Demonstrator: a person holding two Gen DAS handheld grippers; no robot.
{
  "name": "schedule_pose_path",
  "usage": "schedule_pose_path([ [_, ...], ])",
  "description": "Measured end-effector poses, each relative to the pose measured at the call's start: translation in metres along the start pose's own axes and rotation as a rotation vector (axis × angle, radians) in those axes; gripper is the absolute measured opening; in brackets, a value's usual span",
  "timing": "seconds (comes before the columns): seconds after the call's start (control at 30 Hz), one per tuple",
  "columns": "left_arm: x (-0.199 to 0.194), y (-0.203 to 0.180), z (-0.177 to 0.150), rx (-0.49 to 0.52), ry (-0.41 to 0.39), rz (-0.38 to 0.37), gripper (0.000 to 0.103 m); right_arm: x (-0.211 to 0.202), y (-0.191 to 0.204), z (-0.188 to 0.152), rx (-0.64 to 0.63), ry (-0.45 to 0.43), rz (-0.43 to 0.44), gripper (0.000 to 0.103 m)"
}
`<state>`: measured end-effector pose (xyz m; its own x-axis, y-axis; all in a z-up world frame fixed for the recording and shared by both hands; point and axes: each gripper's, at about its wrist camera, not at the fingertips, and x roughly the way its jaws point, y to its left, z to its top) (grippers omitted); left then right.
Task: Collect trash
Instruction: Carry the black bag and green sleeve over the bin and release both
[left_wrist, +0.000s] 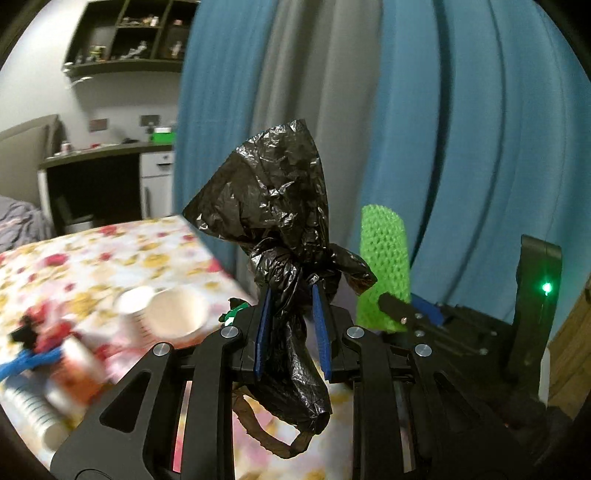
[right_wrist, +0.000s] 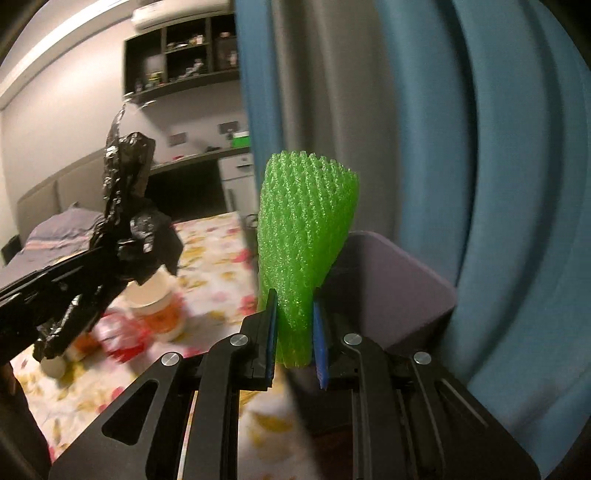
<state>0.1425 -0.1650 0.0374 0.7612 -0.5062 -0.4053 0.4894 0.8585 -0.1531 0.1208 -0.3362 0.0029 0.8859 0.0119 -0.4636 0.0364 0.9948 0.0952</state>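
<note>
crinkly black plastic bag (left_wrist: 280, 206) is pinched at its knotted neck in the left gripper (left_wrist: 291, 295), up in the air beside the floral table (left_wrist: 92, 258). green foam netting (right_wrist: 308, 236) sits squeezed in the right gripper (right_wrist: 294, 306), above a purple bin (right_wrist: 399, 280). paper cups (left_wrist: 173, 314) blur on the table.

Left gripper (left_wrist: 291, 291) held raised, tilted slightly downward, blue pads (left_wrist: 263, 332) nearly parallel and clamped on a black bag (knot at the fingertips). Right gripper (right_wrist: 295, 299) alongside to its right, same tilt, pads (right_wrist: 320, 343) pinching green foam netting.
</note>
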Motion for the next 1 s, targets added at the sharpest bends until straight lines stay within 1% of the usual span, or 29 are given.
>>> schedule_pose_path([
  [0.1,0.034,-0.011,0.005,0.006,0.022,-0.017,0.021,0.014,-0.017,0.001,0.014,0.007,-0.026,0.018],
  [0.17,0.056,-0.013,0.007,0.008,0.038,-0.026,0.021,0.021,-0.019,0.002,0.013,0.013,-0.036,0.018],
  [0.43,0.113,-0.020,0.008,-0.001,0.099,-0.035,0.022,0.046,-0.033,0.001,0.032,0.052,-0.050,0.018],
  [0.63,0.139,-0.024,0.007,-0.018,0.151,-0.062,0.022,0.057,-0.039,0.003,0.046,0.076,-0.056,0.018],
  [0.9,0.158,-0.023,0.003,-0.039,0.186,-0.090,0.022,0.068,-0.042,0.001,0.055,0.104,-0.074,0.020],
  [1.0,0.164,-0.020,0.003,-0.050,0.192,-0.106,0.023,0.076,-0.039,0.005,0.059,0.114,-0.077,0.021],
])
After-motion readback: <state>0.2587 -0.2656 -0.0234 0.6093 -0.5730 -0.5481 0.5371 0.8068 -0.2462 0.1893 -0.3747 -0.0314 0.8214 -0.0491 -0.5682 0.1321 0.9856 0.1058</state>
